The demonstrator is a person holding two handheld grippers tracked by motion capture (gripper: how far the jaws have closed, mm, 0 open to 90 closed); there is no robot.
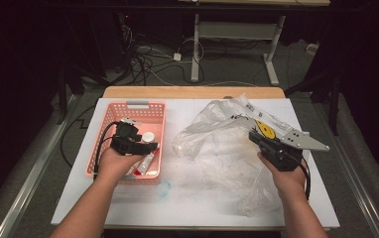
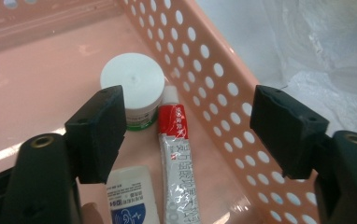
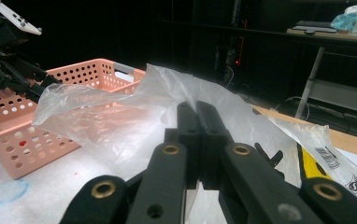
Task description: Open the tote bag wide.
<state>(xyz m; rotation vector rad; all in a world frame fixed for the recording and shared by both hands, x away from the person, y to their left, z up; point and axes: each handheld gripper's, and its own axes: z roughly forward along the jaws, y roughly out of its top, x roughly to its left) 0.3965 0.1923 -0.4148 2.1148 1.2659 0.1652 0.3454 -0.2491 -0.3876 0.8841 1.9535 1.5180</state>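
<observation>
- High view: the left gripper (image 1: 139, 144) reaches into the pink basket (image 1: 109, 113); the right gripper (image 1: 255, 136) holds the bag (image 1: 217, 148) on the table (image 1: 187, 198).
- Left gripper view: jaws spread over a tube (image 2: 176, 163) (touching nothing), beside a jar (image 2: 132, 81).
- Right gripper view: jaws pressed together, pinching the bag (image 3: 120, 116).

The perforated pink plastic basket (image 2: 223, 88) holds a round jar with a white lid (image 2: 132, 79) and green-edged label, a red-and-white tube (image 2: 179, 158) with printed characters, and a white-and-blue sachet (image 2: 132, 198). The clear, crinkled plastic bag (image 1: 217, 144) carries a yellow-and-black mark; the table (image 1: 187, 198) is white.
</observation>
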